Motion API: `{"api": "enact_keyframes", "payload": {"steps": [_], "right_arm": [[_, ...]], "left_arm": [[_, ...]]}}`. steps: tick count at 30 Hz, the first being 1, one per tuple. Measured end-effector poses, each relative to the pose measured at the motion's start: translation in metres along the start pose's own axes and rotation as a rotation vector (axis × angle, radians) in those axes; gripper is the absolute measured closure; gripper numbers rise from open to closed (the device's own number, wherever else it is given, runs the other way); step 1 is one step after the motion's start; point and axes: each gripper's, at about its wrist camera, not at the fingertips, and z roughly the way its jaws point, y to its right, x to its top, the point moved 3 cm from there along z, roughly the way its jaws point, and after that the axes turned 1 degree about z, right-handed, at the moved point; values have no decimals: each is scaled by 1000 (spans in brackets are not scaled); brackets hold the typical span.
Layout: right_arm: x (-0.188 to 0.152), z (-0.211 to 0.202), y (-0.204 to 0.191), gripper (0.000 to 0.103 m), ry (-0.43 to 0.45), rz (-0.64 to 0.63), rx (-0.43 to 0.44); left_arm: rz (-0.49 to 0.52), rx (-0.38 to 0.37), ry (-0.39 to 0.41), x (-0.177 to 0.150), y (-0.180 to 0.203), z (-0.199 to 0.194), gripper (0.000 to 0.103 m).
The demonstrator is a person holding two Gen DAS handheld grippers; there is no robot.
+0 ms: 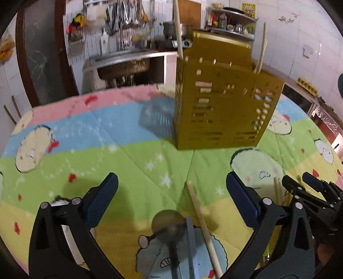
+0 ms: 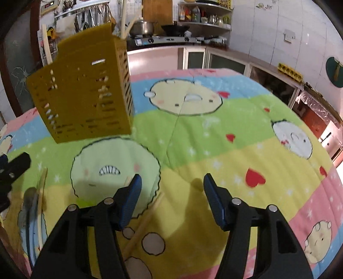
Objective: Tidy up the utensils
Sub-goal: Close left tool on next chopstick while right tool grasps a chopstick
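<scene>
A mustard-yellow slotted utensil holder [image 1: 223, 103] stands on the cartoon-print cloth, with pale chopsticks [image 1: 178, 32] sticking out of its top; it also shows in the right wrist view [image 2: 85, 94]. My left gripper [image 1: 171, 188] is open and empty above a metal spoon [image 1: 169, 225], a grey flat utensil [image 1: 190, 246] and a wooden chopstick [image 1: 203, 231] lying on the cloth. My right gripper [image 2: 171, 186] is open and empty, just above chopsticks [image 2: 143, 225] on the cloth; it appears at the right edge of the left wrist view [image 1: 300, 182].
The round table is covered by a striped cartoon cloth [image 2: 214, 139]. Behind it are a sink [image 1: 122, 64], hanging kitchen tools [image 1: 126, 15], a stove with pots [image 2: 167, 32] and shelves of bottles [image 2: 203, 15]. More chopsticks [image 1: 278, 188] lie near the right gripper.
</scene>
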Motion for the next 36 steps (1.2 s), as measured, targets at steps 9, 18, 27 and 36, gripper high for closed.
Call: {"api": "enact_keyframes", "payload": {"steps": [9, 18, 27, 36], "right_arm": [[-8, 2, -9, 63, -69, -7, 13], [-6, 4, -21, 84, -75, -25, 16], [15, 21, -26, 93, -64, 0, 52], [22, 11, -18, 94, -1, 62, 104]], "left_arm": [[45, -40, -103, -13, 19, 25, 44], [54, -52, -144, -17, 30, 35, 70], [47, -52, -171, -3, 40, 49, 96], [-3, -117, -141, 1, 30, 43, 98]]}}
